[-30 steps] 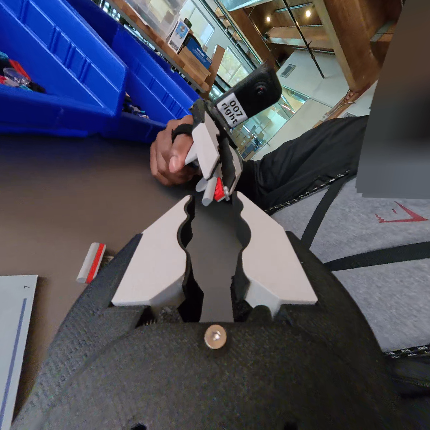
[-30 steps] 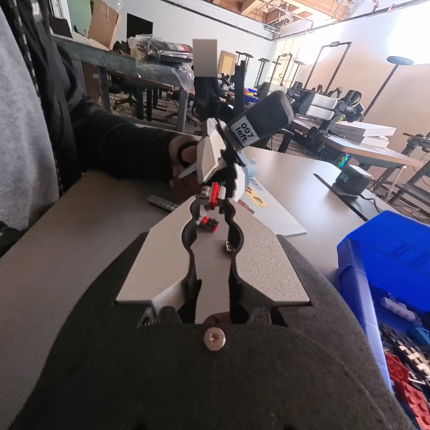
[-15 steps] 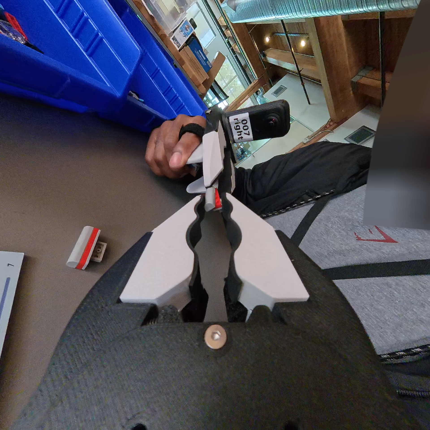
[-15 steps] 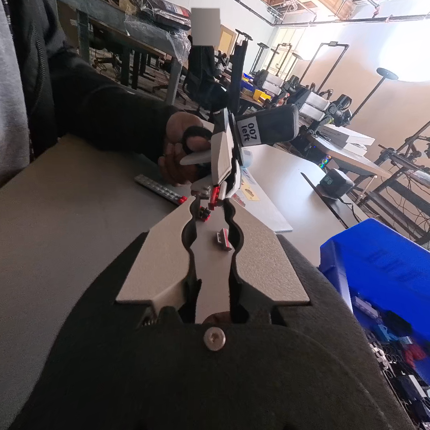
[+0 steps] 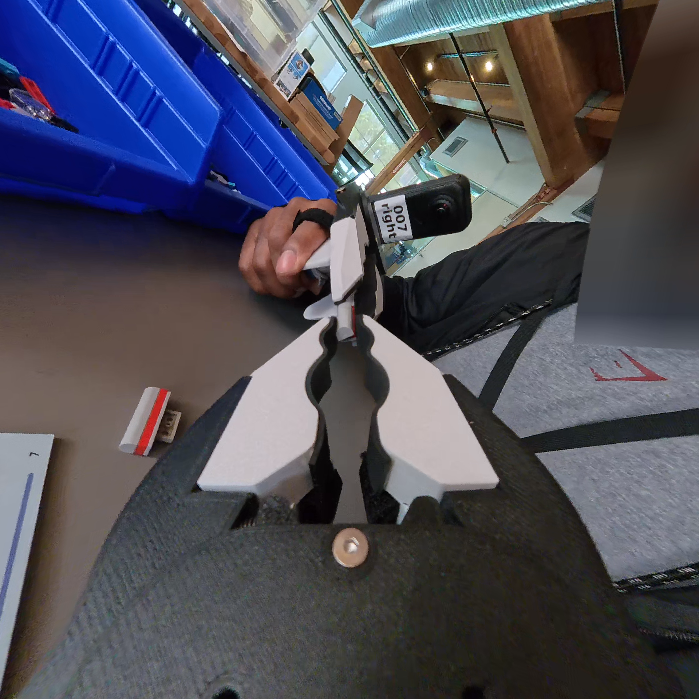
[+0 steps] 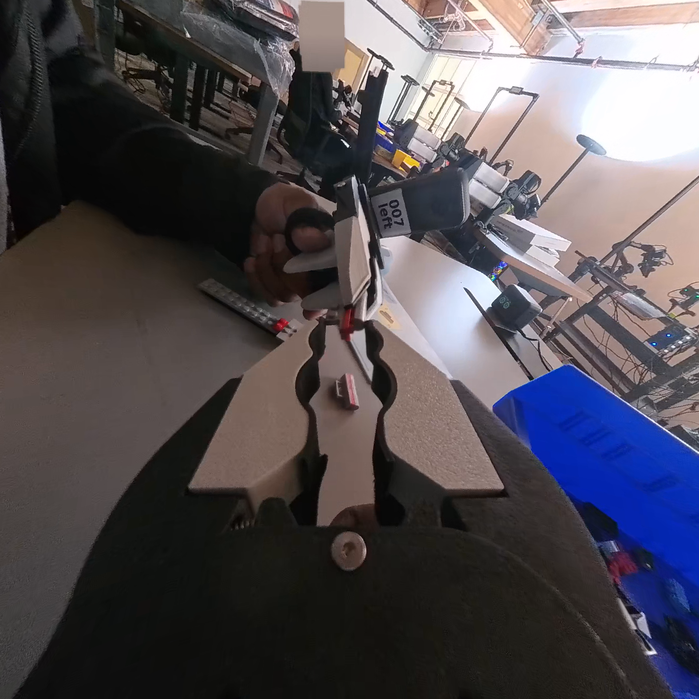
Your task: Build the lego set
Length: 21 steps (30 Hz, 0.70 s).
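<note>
In the left wrist view, my left gripper [image 5: 347, 330] has its tips around a small grey and red piece [image 5: 346, 326], which the right gripper [image 5: 350, 302] brings from the other side. My fingers are close together, but I cannot tell if they really press the piece or only stand beside it. To the left of my gripper, on the table [image 5: 94, 302], lies a loose grey and red brick [image 5: 145, 421], not yet used.

In the right wrist view, my right gripper [image 6: 346, 333] meets the tips of the left gripper [image 6: 351, 308] at a small red piece [image 6: 345, 324]. Whether my own fingers grasp it, I cannot tell. The same loose brick [image 6: 347, 390] lies beyond, seen through the gap between my fingers; a long grey plate [image 6: 246, 308] lies left of my tips.

I think this step is joining two small parts in the air. To do it well, I should keep both grippers in one line and press slowly and straight, because a tilted push may let the piece slip out.
</note>
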Each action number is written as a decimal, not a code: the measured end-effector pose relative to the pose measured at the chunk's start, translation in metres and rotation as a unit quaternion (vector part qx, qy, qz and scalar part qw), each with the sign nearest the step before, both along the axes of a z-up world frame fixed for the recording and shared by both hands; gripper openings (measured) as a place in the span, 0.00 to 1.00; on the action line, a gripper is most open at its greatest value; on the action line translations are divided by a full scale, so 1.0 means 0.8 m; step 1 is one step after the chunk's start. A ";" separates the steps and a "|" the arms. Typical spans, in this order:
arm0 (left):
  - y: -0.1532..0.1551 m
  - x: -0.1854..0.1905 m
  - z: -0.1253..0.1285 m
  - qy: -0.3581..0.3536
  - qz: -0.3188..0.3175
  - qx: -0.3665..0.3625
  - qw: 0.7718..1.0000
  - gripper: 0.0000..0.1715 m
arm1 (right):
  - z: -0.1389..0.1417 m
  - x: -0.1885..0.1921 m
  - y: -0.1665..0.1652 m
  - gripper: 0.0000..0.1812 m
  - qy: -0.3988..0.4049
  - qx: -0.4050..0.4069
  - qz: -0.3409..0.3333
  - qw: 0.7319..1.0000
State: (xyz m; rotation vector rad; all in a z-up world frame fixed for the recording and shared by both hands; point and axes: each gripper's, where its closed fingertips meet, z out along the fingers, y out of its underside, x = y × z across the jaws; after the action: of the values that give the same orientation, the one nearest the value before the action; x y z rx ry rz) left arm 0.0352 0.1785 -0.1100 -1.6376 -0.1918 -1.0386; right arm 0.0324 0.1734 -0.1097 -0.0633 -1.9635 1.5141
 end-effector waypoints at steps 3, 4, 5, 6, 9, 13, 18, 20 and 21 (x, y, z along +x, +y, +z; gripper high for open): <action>-0.001 0.000 0.005 0.002 0.000 0.013 1.000 0.04 | 0.003 -0.001 0.000 0.13 0.003 -0.004 -0.003 1.000; -0.001 0.000 0.006 0.002 0.001 0.015 1.000 0.04 | 0.004 -0.001 0.001 0.13 0.004 -0.006 -0.004 1.000; -0.001 0.000 0.007 0.000 0.001 0.017 1.000 0.04 | 0.005 -0.001 0.001 0.13 0.005 -0.007 -0.005 1.000; 0.000 0.000 0.007 -0.002 0.001 0.018 1.000 0.04 | 0.005 -0.001 0.001 0.13 0.005 -0.007 -0.005 1.000; 0.000 0.000 0.007 -0.008 -0.001 0.018 1.000 0.04 | 0.006 -0.001 0.000 0.13 0.007 -0.007 -0.005 1.000; -0.001 0.001 0.005 -0.032 -0.010 0.013 0.999 0.04 | 0.004 -0.001 -0.001 0.13 0.000 -0.005 -0.004 1.000; -0.001 0.003 0.004 -0.034 -0.014 0.010 0.999 0.04 | 0.003 -0.001 -0.003 0.13 0.000 -0.002 -0.003 1.000; -0.001 0.005 0.003 -0.027 -0.016 0.008 0.999 0.04 | 0.002 -0.001 -0.005 0.14 0.002 -0.001 -0.003 1.000; -0.001 0.006 0.002 -0.021 -0.018 0.007 1.000 0.04 | 0.001 -0.001 -0.005 0.15 0.001 0.000 -0.003 1.000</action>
State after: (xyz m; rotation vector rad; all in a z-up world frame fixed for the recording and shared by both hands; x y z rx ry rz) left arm 0.0402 0.1780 -0.1082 -1.6126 -0.1821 -1.0999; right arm 0.0316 0.1692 -0.1085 -0.0677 -1.9591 1.5094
